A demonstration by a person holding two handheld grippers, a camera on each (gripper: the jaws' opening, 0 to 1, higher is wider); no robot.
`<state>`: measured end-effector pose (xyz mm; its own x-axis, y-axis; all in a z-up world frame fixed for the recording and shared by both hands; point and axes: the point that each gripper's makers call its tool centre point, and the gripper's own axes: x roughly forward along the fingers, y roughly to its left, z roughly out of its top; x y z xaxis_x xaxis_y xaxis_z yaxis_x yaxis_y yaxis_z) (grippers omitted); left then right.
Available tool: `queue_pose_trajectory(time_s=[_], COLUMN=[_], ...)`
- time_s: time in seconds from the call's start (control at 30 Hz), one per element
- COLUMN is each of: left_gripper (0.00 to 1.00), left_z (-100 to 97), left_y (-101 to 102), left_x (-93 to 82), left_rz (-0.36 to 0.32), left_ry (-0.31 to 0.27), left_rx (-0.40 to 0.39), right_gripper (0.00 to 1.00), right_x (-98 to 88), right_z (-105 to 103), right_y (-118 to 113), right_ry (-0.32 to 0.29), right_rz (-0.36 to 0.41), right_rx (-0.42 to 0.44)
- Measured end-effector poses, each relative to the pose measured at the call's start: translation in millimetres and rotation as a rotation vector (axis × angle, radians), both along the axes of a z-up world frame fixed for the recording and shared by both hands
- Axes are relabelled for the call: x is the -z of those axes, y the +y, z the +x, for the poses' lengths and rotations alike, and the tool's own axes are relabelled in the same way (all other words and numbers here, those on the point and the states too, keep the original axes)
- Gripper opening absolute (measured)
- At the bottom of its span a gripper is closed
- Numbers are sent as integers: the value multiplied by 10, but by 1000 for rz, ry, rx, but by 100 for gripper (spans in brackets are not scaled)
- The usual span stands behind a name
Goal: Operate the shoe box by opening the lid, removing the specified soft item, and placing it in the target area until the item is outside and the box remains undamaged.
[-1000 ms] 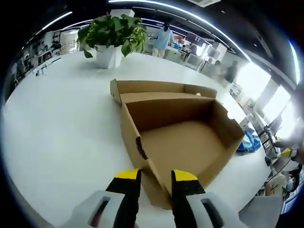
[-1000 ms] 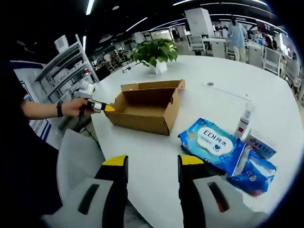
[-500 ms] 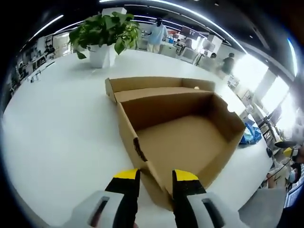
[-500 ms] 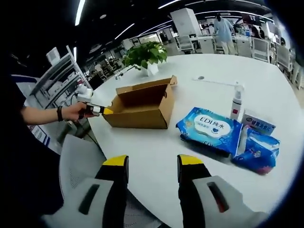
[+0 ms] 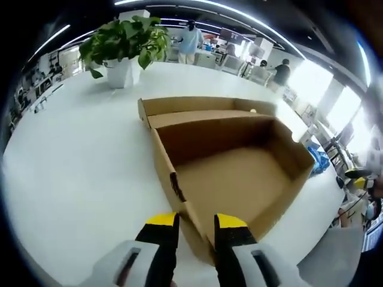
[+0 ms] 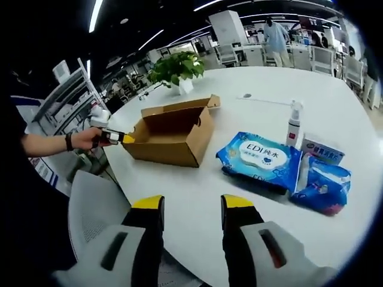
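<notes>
I'm seeing the brown cardboard shoe box [image 5: 230, 173] sitting open, lid folded back flat. The blue wipes pack [image 6: 261, 160] is lying just beside it.

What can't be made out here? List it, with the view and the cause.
- Left gripper: its jaws straddle the shoe box corner; the cardboard hides whether they touch it.
- Shoe box interior, right gripper view: near wall hides the floor.
- Spray bottle label: too small.
- Blue packet: print blurred at the edge.
</notes>
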<state>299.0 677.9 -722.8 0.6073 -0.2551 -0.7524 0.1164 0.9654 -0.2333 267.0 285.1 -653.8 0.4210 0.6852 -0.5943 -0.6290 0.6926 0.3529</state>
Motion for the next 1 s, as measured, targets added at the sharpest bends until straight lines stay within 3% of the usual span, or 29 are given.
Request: queue_pose_trajectory(time_s=[0.2, 0.53, 1.0], left_gripper=[18, 16, 13], left_z=[-22, -45, 8], left_y=[79, 44, 58], left_x=[-13, -9, -25], left_rz=[-1, 3, -18], left_ry=[-2, -9, -21], left_rx=[-12, -3, -16], right_gripper=[34, 33, 33], right_x=[-58, -105, -240], right_z=[132, 461, 1165], right_y=[50, 181, 525], right_ry=[-21, -33, -38], right_rz=[0, 12, 52], right_rx=[15, 57, 118])
